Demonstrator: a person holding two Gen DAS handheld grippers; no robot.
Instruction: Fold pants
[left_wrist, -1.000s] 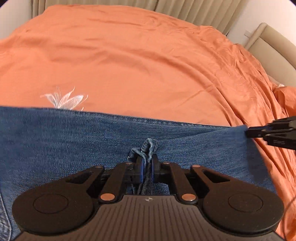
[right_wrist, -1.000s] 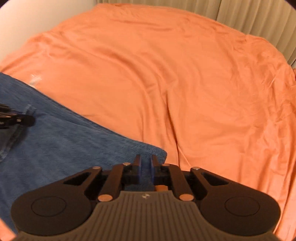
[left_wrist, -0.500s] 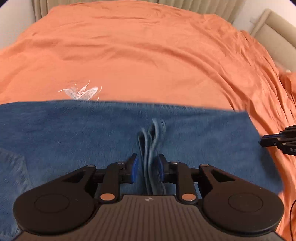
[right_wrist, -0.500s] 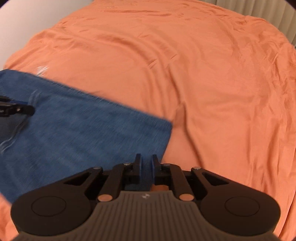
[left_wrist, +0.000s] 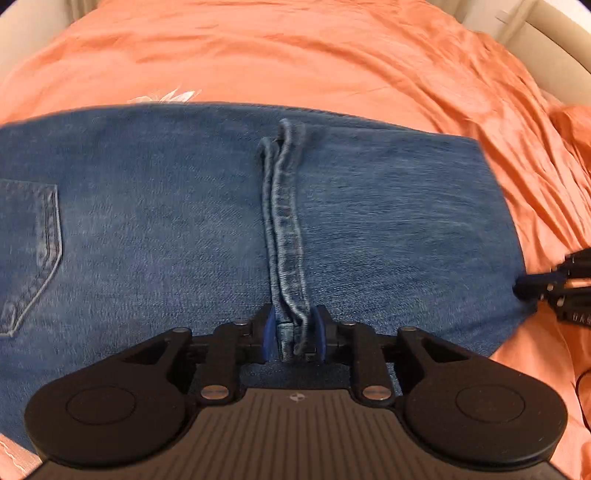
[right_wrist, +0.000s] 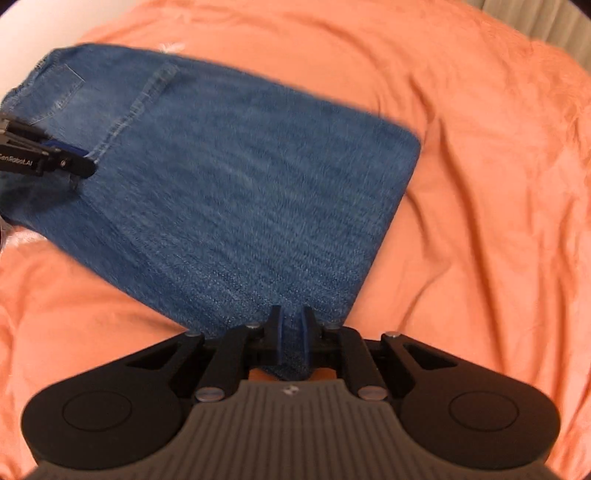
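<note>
One pair of folded pants (left_wrist: 388, 229) lies on the orange bed (left_wrist: 295, 55). Two tools: the left tool (left_wrist: 293, 332) is opening around a hem ridge, and the right tool (right_wrist: 291, 332) clenches the denim's edge.

left gripper (left_wrist: 293, 332): black linkage arms, blue finger pads (left_wrist: 269, 334), silver screws, ribbed grey housing with two round black side discs. right gripper (right_wrist: 291, 332): same build. white lettering shows on the left unit's side, seen from the right wrist.
</note>
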